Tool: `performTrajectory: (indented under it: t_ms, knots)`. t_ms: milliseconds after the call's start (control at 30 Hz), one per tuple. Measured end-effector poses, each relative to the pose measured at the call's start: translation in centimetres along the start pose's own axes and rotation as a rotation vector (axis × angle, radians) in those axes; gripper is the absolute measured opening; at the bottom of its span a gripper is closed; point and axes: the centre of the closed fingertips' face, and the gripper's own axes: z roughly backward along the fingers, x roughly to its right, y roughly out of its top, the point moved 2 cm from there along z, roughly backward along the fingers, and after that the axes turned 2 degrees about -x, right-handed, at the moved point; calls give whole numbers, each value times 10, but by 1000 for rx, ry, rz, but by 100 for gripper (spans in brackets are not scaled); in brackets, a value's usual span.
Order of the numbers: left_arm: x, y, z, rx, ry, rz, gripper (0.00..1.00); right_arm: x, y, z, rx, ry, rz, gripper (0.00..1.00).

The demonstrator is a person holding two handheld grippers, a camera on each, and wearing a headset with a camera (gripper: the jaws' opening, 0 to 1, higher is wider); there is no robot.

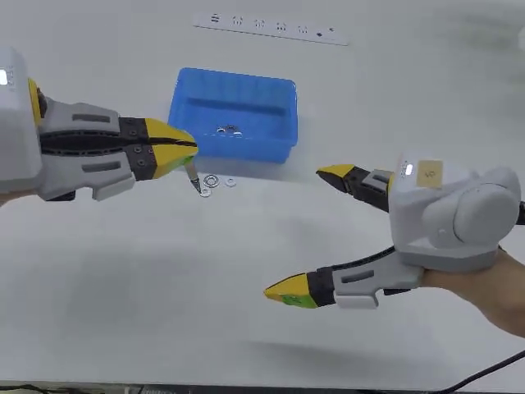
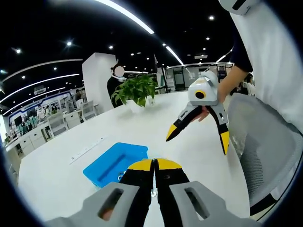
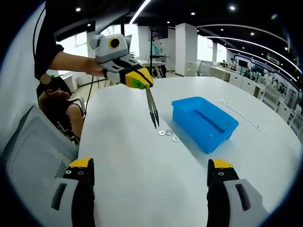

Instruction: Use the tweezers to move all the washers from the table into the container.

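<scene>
Three washers lie on the white counter just in front of the blue container, where a few more already rest. The left claw is clenched on the tweezers, whose tips hang beside the nearest washer; lower them straight, straddle its rim, and squeeze gently so it doesn't flick away. The right claw hangs spread wide, holding nothing.
</scene>
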Motion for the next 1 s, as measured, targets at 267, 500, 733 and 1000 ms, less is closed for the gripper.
performTrajectory:
  t_ms: [267, 500, 733, 1000]
  knots:
    - [-1, -5, -2, -1, 5, 20, 4, -5, -4, -4, -7, 23, -20, 100]
    - [-2, -6, -6, 2, -6, 22, 4, -7, -3, -5, -3, 32, -33, 99]
    - [-4, -11, -10, -4, -12, 30, 4, -8, -4, -3, -4, 30, -45, 99]
    - [-4, -14, -8, -9, -6, 46, 4, -7, -6, -2, -1, 22, -66, 98]
